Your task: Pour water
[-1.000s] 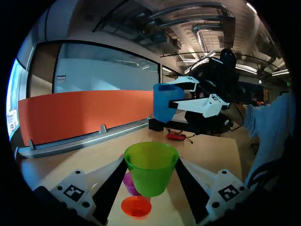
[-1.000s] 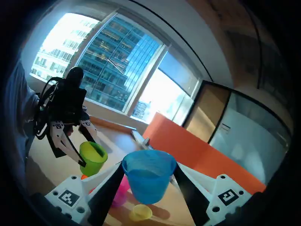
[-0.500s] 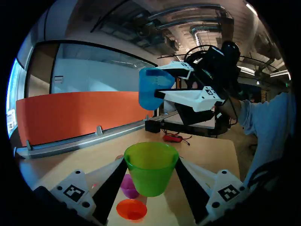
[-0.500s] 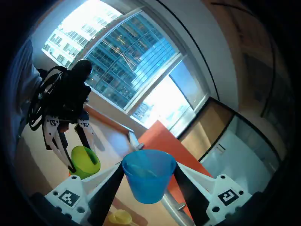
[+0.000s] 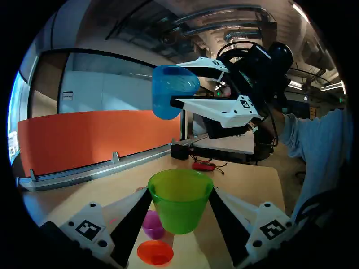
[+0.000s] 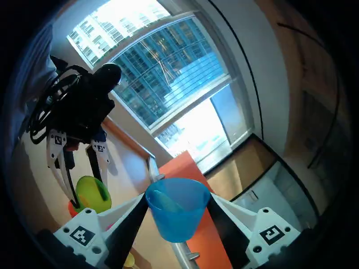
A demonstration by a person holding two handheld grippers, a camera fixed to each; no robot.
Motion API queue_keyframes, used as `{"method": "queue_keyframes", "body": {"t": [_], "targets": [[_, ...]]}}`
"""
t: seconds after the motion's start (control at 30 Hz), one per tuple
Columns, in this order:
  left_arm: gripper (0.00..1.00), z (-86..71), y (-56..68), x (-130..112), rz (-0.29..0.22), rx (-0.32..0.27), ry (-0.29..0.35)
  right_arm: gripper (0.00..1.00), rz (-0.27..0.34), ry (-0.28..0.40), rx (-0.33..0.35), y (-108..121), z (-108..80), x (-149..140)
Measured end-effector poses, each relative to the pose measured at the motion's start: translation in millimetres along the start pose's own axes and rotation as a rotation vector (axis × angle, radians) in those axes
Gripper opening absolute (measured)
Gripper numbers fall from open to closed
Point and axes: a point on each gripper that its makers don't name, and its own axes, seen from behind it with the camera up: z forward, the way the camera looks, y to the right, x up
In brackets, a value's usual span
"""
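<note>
My left gripper (image 5: 179, 210) is shut on a green cup (image 5: 180, 204), held upright above the wooden table (image 5: 242, 179). Up and ahead of it, my right gripper (image 5: 179, 87) holds a blue cup (image 5: 170, 96) tilted over to the left. In the right gripper view the blue cup (image 6: 177, 208) sits between the shut fingers with water lying against its tilted wall. Below to the left in that view, the left gripper (image 6: 83, 190) carries the green cup (image 6: 92, 193), mouth facing the camera.
A purple cup (image 5: 153, 224) and an orange cup (image 5: 155, 252) stand on the table under my left gripper. An orange partition (image 5: 89, 136) runs behind the table. A red object (image 5: 203, 166) and black box (image 5: 179, 151) lie at the far edge. A sleeve (image 5: 314, 148) is right.
The right gripper has risen and moved left with the blue cup, tilting it further over. The green cup has stayed where it was.
</note>
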Motion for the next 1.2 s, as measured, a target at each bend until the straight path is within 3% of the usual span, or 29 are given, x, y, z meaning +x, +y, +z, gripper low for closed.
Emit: {"method": "queue_keyframes", "body": {"t": [0.37, 1.2], "targets": [[0.87, 2.1, 2.3, 4, 0.001, -0.011, 0.006, 0.92, -0.125, -0.013, -0.003, 5, 8.1, 2], [0.87, 5.9, 0.8, 1, 0.004, -0.015, 0.000, 0.92, -0.284, -0.015, -0.046, 23, 9.7, 9]]}}
